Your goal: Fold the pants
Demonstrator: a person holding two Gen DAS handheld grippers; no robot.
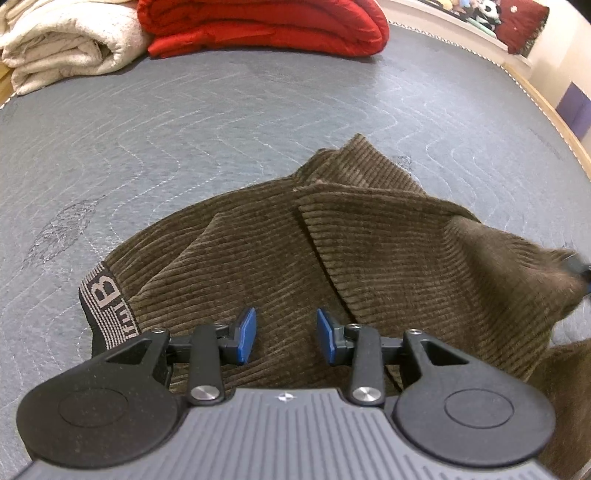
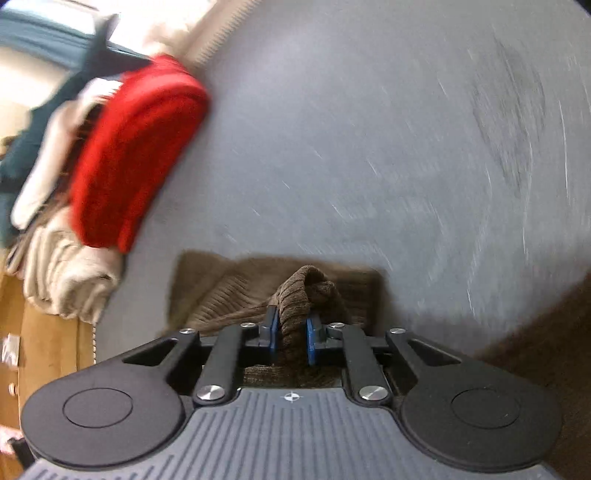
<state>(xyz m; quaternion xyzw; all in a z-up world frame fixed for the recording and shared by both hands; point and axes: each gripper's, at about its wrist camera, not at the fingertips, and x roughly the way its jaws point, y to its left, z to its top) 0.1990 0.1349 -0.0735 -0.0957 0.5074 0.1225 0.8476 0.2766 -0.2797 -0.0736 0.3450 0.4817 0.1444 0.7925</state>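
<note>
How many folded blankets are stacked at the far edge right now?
2 visible: a red blanket at the far edge and a cream blanket touching its left side. The blurred right wrist view hints at more fabric behind them.

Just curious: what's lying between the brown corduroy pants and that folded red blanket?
Only bare grey quilted mat between brown corduroy pants and folded red blanket, seen in the left wrist view.
</note>
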